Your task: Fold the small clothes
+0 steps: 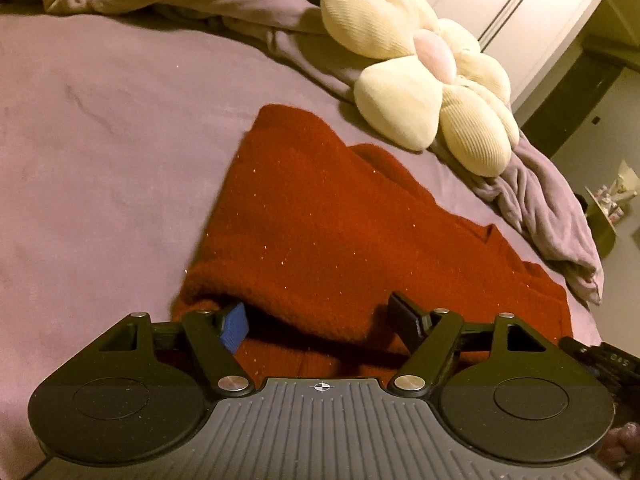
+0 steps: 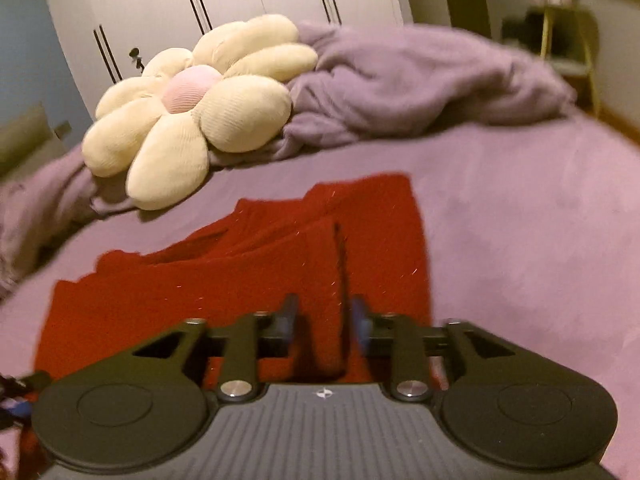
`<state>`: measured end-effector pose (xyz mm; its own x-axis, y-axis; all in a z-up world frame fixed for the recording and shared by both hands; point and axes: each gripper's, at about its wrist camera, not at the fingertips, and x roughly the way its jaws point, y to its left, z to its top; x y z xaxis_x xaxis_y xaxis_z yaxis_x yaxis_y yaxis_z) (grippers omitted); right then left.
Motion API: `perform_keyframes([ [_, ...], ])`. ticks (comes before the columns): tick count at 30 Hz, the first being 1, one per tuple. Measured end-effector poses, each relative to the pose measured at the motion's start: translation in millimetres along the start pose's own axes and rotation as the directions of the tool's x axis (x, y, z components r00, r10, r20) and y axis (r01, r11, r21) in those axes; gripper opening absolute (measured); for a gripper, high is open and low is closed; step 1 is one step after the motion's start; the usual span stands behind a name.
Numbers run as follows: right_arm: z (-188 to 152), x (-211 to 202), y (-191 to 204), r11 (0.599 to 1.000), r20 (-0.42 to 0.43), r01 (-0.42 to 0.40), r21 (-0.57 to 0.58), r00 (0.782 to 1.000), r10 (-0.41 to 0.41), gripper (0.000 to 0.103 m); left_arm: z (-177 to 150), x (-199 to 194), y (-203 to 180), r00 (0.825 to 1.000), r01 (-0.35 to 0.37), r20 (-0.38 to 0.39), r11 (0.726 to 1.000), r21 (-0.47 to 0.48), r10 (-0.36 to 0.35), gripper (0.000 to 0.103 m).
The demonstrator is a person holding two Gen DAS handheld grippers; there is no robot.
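- Snagging only the top layer is the main risk, I judge: the red knit sweater (image 1: 320,216) lies in several loose folds on the purple bedsheet (image 1: 100,140), so a shallow bite could peel one layer and undo the stack.
- Dragging is another: the fuzzy knit may cling to the sheet and skew the fold if pulled sideways.
- Left gripper (image 1: 320,322) stands wide open at the sweater's near edge; a folded flap lies between its jaws, and its blue pad (image 1: 233,326) sits at the fold's underside, pressing nothing visibly.
- Right gripper (image 2: 325,322) is partly open, a raised ridge of red fabric between the jaws; blur hides whether the pads touch it.
- Nearby, the flower-shaped cushion (image 2: 188,108) and crumpled blanket (image 2: 420,84) sit beyond the sweater, apart.
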<state>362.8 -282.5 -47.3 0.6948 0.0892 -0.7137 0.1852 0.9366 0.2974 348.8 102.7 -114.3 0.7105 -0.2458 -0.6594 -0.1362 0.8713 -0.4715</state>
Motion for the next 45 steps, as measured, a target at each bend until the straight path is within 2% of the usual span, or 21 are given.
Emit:
perform_keyframes([
  [3,0.4,10.1,5.0,1.000,-0.019,0.009,-0.012,1.000,-0.009,0.040,-0.1,-0.4,-2.7,1.000,-0.001,-0.007,1.000,0.013,0.001,0.080],
  [4,0.7,10.5,7.8,1.000,-0.014,0.006,-0.013,1.000,-0.006,0.037,0.0,-0.7,-3.3,1.000,0.003,-0.009,1.000,0.014,-0.003,0.081],
  [7,1.4,14.3,17.5,0.997,-0.012,0.013,-0.078,1.000,-0.014,0.009,-0.6,-1.4,-6.7,1.000,0.003,-0.015,1.000,0.018,-0.003,0.083],
  [10,3.2,1.4,32.4,0.978,0.066,0.077,-0.196,0.996,-0.065,0.008,-0.5,-5.1,-10.3,1.000,0.005,-0.018,1.000,0.029,-0.005,0.085],
  [12,5.6,-13.6,36.1,0.961,0.156,0.138,-0.239,0.982,-0.102,0.008,-0.2,-7.4,-11.2,1.000,0.010,-0.017,0.999,0.039,-0.009,0.088],
  [14,6.6,-18.2,35.2,0.944,0.195,0.208,-0.255,0.968,-0.161,0.008,-0.8,-6.9,-10.4,0.999,0.015,-0.029,0.999,0.039,-0.014,0.088],
  [18,3.8,1.7,17.1,0.953,0.086,0.218,-0.210,0.975,-0.204,0.008,-2.8,-4.3,-12.5,0.999,0.008,-0.040,0.999,0.053,-0.006,0.088],
  [22,-1.7,16.8,12.4,0.939,0.062,0.244,-0.242,0.970,-0.236,0.009,-4.1,-0.9,-11.7,0.998,0.000,-0.061,0.997,0.082,0.005,0.089],
  [25,2.4,11.6,10.8,0.943,0.047,0.249,-0.220,0.969,-0.245,0.017,-4.5,-7.1,-14.6,0.997,-0.002,-0.072,0.994,0.107,0.010,0.089],
  [28,6.9,-14.4,1.3,0.983,0.036,0.165,-0.078,0.986,-0.163,0.021,-6.3,-22.0,-17.5,0.999,0.031,-0.043,0.993,0.115,-0.026,0.091],
  [30,2.7,-33.7,-8.8,0.998,0.034,0.051,0.041,0.998,-0.052,0.024,-9.0,-30.4,-18.5,0.996,0.081,-0.033,0.992,0.101,-0.078,0.092],
  [32,-7.9,-48.0,-20.8,0.981,0.030,-0.076,0.178,0.997,0.072,0.038,-13.3,-33.9,-20.0,0.990,0.139,-0.047,0.987,0.075,-0.136,0.092],
  [35,-29.6,-47.8,-35.0,0.902,0.002,-0.212,0.377,0.974,0.229,0.042,-21.3,-29.2,-25.4,0.980,0.179,-0.095,0.983,0.031,-0.175,0.092],
  [37,-40.6,-34.5,-35.4,0.860,-0.057,-0.214,0.463,0.961,0.270,0.044,-25.6,-25.7,-30.0,0.977,0.182,-0.116,0.983,0.013,-0.179,0.092],
  [40,-49.2,-22.8,-24.7,0.841,-0.067,-0.227,0.490,0.953,0.296,0.046,-29.0,-21.9,-34.2,0.971,0.203,-0.128,0.979,-0.016,-0.204,0.092],
  [43,-47.9,-11.3,-17.9,0.840,-0.060,-0.205,0.503,0.961,0.270,0.044,-28.8,-15.3,-36.9,0.968,0.205,-0.140,0.978,-0.036,-0.208,0.092],
  [45,-44.1,-3.7,-19.8,0.819,-0.048,-0.203,0.537,0.962,0.270,0.041,-26.5,-11.6,-38.5,0.972,0.193,-0.129,0.981,-0.024,-0.195,0.092],
])
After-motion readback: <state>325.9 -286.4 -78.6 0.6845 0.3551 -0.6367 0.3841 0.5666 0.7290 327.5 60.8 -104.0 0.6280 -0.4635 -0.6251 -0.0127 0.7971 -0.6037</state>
